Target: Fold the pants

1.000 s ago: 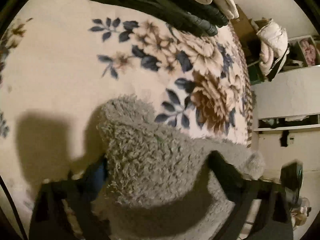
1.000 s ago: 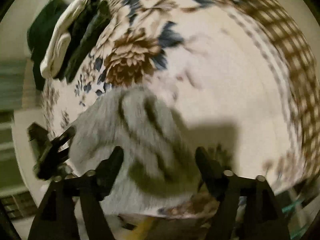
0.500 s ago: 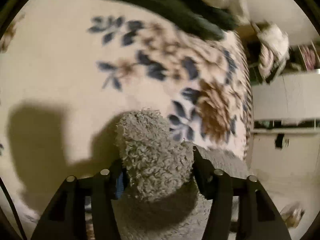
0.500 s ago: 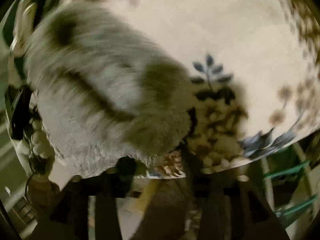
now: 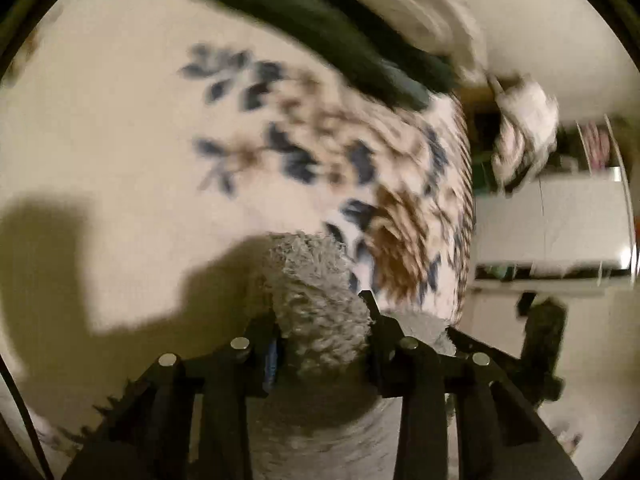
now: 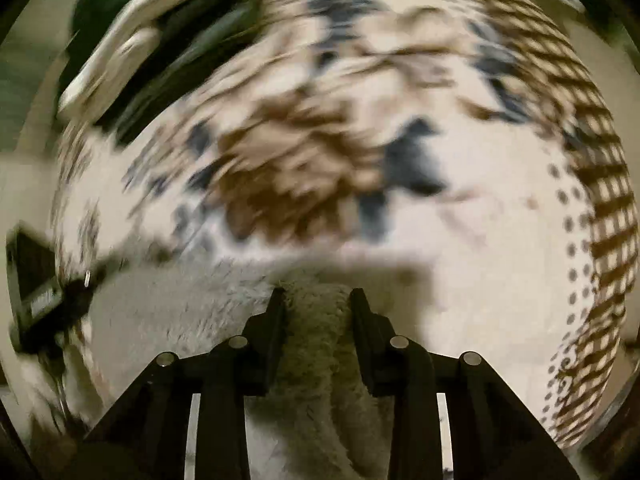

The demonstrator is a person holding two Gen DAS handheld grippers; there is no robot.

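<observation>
My left gripper (image 5: 320,320) was spread wide around a broad mound of the fuzzy grey fleece pants (image 5: 320,304) a second ago; now its fingers have pinched in on a narrow bunch. My right gripper (image 6: 318,300) has likewise closed from wide apart onto a fold of them, swinging across the floral cream blanket (image 6: 460,300).

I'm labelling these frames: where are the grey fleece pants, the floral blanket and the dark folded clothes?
grey fleece pants (image 5: 320,312): left wrist view, bunch between the jaws.
floral blanket (image 5: 120,128): left wrist view, plain cream area.
dark folded clothes (image 5: 320,40): left wrist view, green top layer, blurred.
</observation>
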